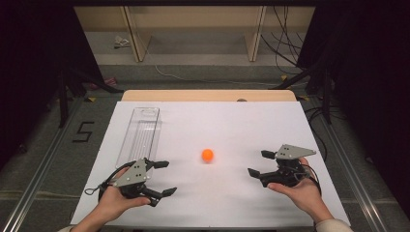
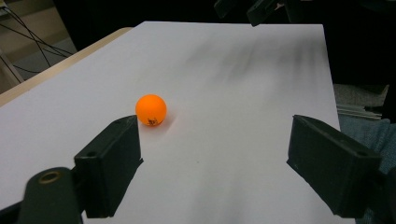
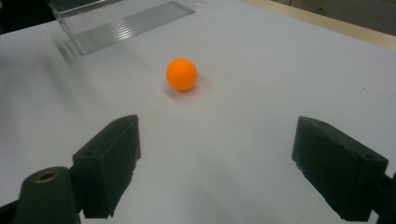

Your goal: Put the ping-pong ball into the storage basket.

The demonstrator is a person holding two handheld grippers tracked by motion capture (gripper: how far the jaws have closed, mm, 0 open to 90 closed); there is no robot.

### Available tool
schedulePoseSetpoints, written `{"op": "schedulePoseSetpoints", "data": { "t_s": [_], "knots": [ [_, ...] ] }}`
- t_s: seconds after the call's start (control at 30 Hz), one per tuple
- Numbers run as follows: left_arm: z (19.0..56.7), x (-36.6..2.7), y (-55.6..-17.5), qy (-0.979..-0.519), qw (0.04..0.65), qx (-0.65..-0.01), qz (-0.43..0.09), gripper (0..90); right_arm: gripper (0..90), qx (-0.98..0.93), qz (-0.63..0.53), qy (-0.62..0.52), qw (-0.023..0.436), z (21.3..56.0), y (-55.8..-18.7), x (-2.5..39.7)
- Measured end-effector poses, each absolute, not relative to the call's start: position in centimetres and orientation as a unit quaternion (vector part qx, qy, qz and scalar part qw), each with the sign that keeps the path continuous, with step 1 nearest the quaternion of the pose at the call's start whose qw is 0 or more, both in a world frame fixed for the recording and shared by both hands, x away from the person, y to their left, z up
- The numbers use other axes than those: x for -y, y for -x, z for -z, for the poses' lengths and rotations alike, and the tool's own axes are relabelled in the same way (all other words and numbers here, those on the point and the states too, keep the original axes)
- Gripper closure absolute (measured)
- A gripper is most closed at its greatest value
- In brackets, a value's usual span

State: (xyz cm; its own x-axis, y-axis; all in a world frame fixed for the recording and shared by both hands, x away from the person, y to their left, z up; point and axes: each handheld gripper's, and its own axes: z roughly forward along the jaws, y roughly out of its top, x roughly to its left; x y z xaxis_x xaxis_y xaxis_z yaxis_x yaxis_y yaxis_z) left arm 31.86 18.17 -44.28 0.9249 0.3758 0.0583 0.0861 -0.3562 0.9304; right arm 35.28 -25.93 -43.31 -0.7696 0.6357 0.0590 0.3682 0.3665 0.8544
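Resting on white sheet (image 1: 208, 121), orange ball (image 1: 207, 154) between left gripper (image 1: 164, 178) and right gripper (image 1: 258, 163); both jaws spread, empty.

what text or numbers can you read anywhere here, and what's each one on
"5": a dark numeral marked on the grey floor, left of the table in the high view.
Small dark print on the orange ball, seen in the left gripper view: too small and blurred to read.
No writing can be seen on the clear tray or on either hand-held gripper.
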Motion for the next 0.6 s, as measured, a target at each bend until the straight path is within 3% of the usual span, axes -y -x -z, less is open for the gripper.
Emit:
{"op": "schedulePoseSetpoints", "data": {
  "t_s": [0.6],
  "knots": [
    [44.3,-18.1,-31.8,-0.813,0.549,-0.141,-0.131,16.8,16.3,-0.826,-0.463,-0.293,0.131,43.6,-36.8,23.7]
  ]
}}
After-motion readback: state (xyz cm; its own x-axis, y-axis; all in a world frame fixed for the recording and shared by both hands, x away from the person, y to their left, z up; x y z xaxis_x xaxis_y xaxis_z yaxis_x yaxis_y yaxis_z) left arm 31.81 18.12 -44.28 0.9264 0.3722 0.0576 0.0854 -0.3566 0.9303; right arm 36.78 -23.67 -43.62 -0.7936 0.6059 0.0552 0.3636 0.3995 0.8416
